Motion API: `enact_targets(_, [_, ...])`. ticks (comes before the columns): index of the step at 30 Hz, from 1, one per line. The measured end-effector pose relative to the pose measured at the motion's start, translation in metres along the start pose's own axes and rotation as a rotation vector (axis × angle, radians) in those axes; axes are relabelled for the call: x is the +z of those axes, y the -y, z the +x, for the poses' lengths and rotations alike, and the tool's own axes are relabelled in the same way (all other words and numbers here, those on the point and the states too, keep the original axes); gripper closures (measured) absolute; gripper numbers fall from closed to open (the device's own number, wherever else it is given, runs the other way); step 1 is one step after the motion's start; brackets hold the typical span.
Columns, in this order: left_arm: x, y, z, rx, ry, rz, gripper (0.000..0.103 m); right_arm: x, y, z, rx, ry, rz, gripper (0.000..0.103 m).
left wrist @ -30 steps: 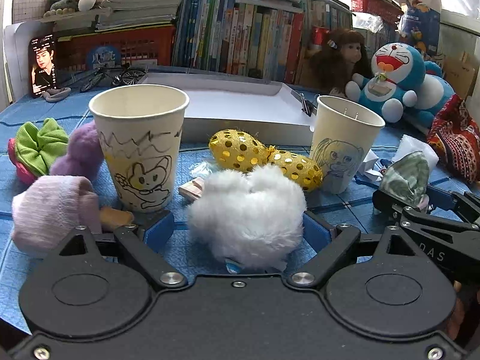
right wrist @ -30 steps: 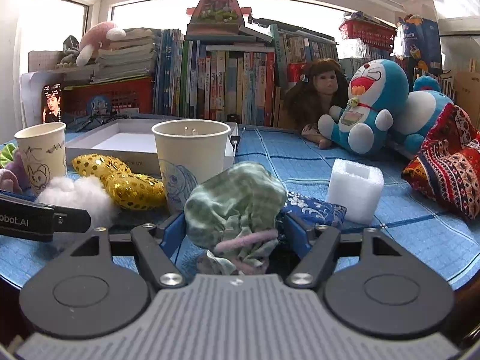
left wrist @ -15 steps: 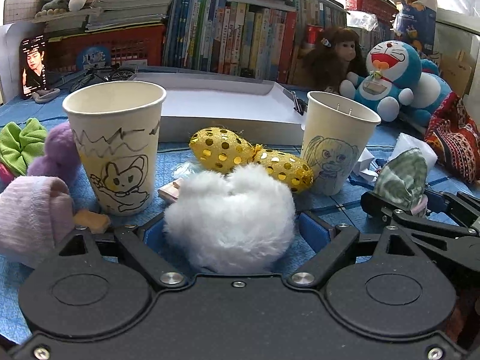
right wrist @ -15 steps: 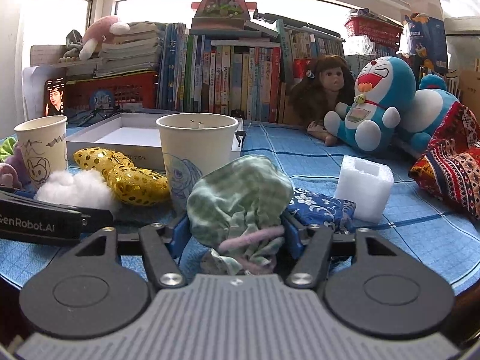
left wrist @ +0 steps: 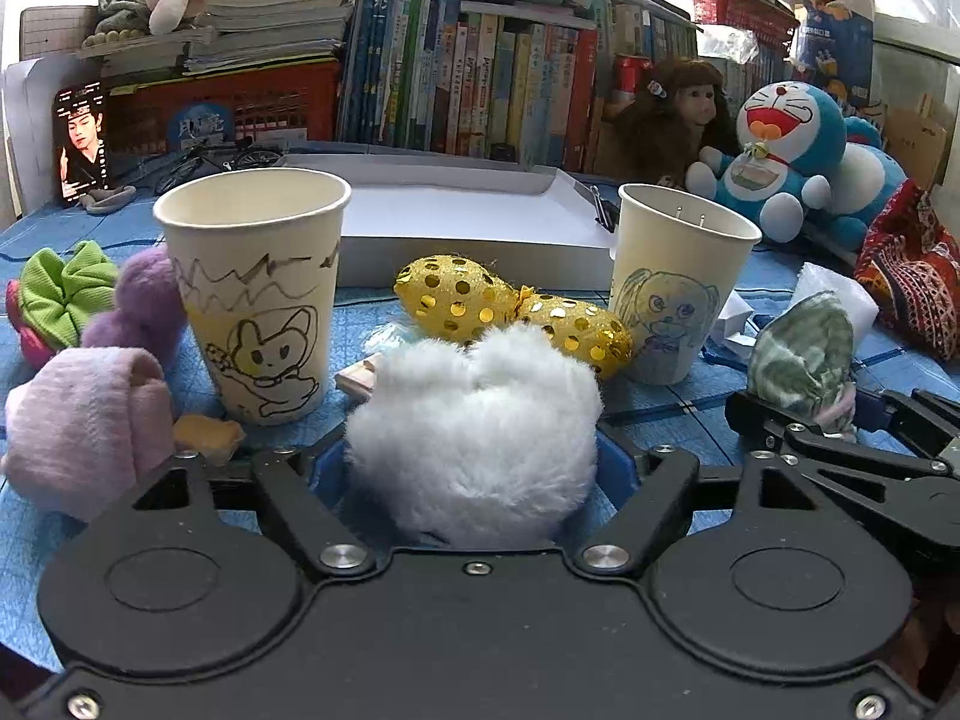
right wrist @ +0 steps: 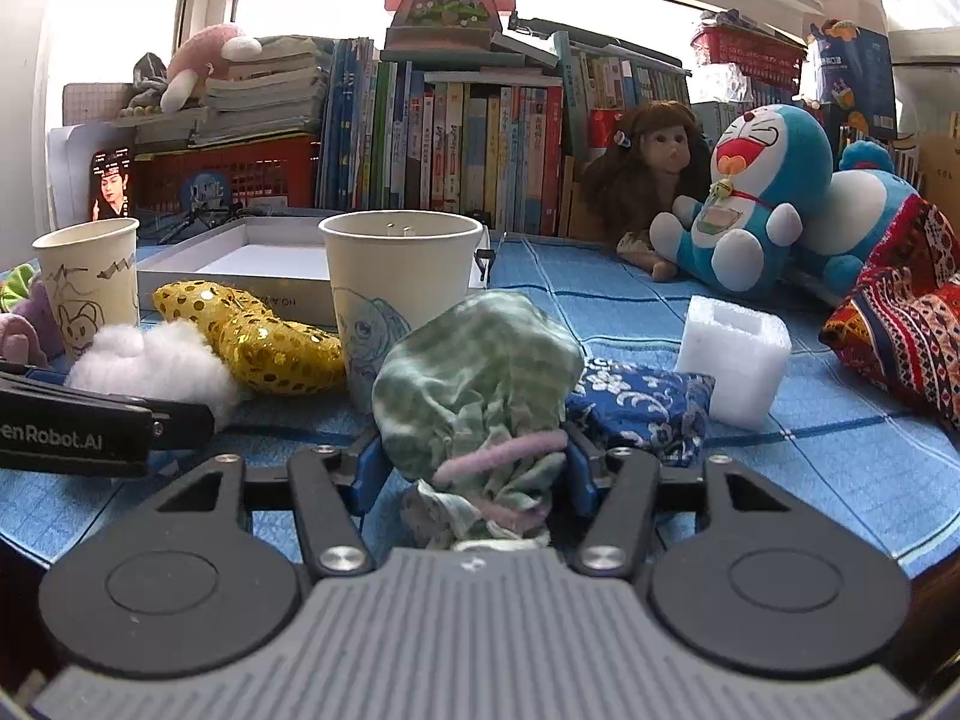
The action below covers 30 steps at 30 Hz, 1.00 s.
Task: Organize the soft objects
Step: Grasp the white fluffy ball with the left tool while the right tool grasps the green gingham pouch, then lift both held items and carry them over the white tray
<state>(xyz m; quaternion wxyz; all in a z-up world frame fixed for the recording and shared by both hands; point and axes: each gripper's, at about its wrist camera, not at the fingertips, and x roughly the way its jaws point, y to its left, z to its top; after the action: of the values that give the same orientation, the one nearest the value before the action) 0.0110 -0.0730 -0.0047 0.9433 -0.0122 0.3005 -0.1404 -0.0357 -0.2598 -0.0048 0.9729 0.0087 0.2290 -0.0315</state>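
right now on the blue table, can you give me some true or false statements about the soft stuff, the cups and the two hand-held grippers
1. The white fluffy pompom sits between the fingers of the left hand-held gripper. True; its jaws are closing.
2. The right hand-held gripper is around a red ball. False: a green checked cloth bundle sits between its closing jaws.
3. The cup with the rabbit drawing lies on its side. False: it stands upright.
4. The gold sequined object lies between the two paper cups in the left wrist view. True.
5. The white foam block is inside the white tray. False: it stands on the blue cloth.
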Motion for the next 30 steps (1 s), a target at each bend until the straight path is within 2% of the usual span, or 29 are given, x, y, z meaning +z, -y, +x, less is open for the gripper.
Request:
enact_targets(3, [0.0, 0.0, -0.008, -0.013, -0.001, 0.004, 0.026, 0.002, 0.0, -0.005, -0.007, -0.004, 0.013, 0.054])
enact_targets(13, [0.036, 0.002, -0.055, -0.095, 0.089, 0.054, 0.026, 0.037, 0.008, -0.029, 0.069, 0.031, 0.092, 0.056])
enact_targets(17, [0.068, -0.003, -0.07, -0.129, 0.118, 0.074, 0.026, 0.064, 0.016, -0.038, 0.103, 0.071, 0.123, 0.056])
enact_targets(20, [0.097, -0.012, -0.074, -0.154, 0.117, 0.056, 0.026, 0.089, 0.024, -0.041, 0.159, 0.096, 0.159, 0.056])
enact_targets(23, [0.129, -0.025, -0.071, -0.171, 0.099, 0.0, 0.026, 0.117, 0.032, -0.036, 0.223, 0.092, 0.185, 0.056])
enact_targets(26, [0.157, -0.036, -0.061, -0.177, 0.083, -0.039, 0.026, 0.142, 0.034, -0.024, 0.246, 0.086, 0.184, 0.056])
enact_targets(30, [0.191, -0.044, -0.036, -0.169, 0.042, -0.071, 0.026, 0.176, 0.035, 0.003, 0.284, 0.033, 0.179, 0.056])
